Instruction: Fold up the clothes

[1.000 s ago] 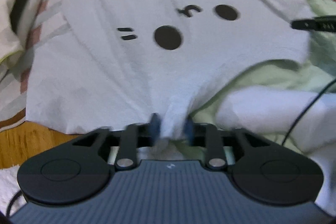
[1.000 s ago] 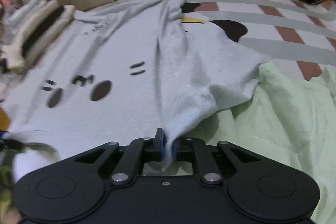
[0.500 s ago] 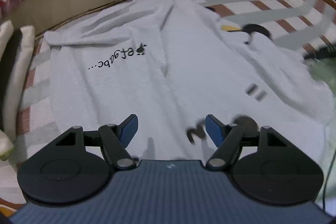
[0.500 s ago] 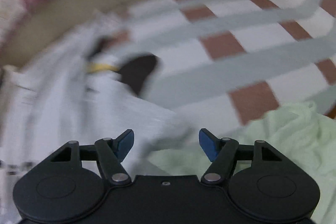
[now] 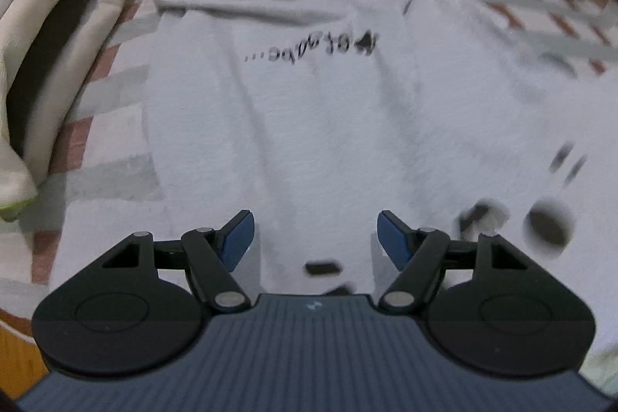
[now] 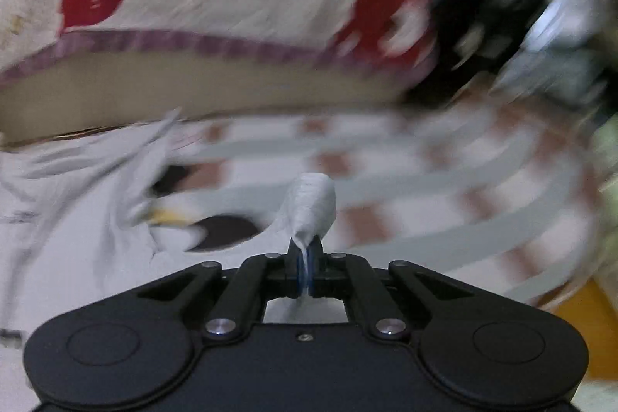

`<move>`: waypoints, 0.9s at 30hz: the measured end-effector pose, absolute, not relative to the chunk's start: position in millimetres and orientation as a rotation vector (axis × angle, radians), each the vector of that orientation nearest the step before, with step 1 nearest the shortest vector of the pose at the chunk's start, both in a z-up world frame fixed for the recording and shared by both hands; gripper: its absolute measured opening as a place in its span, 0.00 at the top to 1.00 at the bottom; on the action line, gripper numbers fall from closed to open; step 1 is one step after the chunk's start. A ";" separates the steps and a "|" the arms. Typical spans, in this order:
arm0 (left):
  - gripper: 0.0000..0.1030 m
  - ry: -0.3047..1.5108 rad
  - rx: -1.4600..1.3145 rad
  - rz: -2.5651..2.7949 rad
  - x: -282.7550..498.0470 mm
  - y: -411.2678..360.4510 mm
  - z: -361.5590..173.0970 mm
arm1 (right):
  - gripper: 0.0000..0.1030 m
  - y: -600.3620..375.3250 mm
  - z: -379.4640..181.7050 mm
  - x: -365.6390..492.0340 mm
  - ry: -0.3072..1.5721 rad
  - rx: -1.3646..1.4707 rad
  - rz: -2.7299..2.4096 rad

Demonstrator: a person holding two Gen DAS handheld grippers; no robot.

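Where shirt (image 5: pixel 328 126) lies, folded stack (image 5: pixel 42 72) beside.

White t-shirt (image 5: pixel 328 126) with black print lies spread on the checked bedding; one edge apparently lifted, bunched.

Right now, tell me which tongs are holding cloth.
The right tongs: shut on a pinch of the white shirt. The left tongs stand open above the shirt, nothing between the pads.

Left claw (image 5: pixel 315 238) tilted steeply down, jaws apart; right claw (image 6: pixel 308 267) clamped tight.
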State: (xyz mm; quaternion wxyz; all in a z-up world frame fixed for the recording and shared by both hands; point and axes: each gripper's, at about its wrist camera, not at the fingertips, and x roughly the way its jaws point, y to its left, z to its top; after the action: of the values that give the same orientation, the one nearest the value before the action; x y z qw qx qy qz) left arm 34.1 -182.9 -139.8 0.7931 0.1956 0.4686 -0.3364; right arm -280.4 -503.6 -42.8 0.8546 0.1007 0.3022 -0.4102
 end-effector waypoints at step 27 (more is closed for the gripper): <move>0.25 1.190 0.270 -0.552 161.9 -27.4 -144.1 | 0.98 -527.6 -130.5 -282.9 0.840 0.296 -1.012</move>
State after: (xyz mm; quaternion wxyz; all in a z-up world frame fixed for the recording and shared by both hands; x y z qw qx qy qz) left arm 161.9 -27.4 -144.1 0.7840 0.1252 0.5516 -0.2557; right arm -282.9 -527.6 -130.5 0.7812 0.1370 0.3890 -0.4686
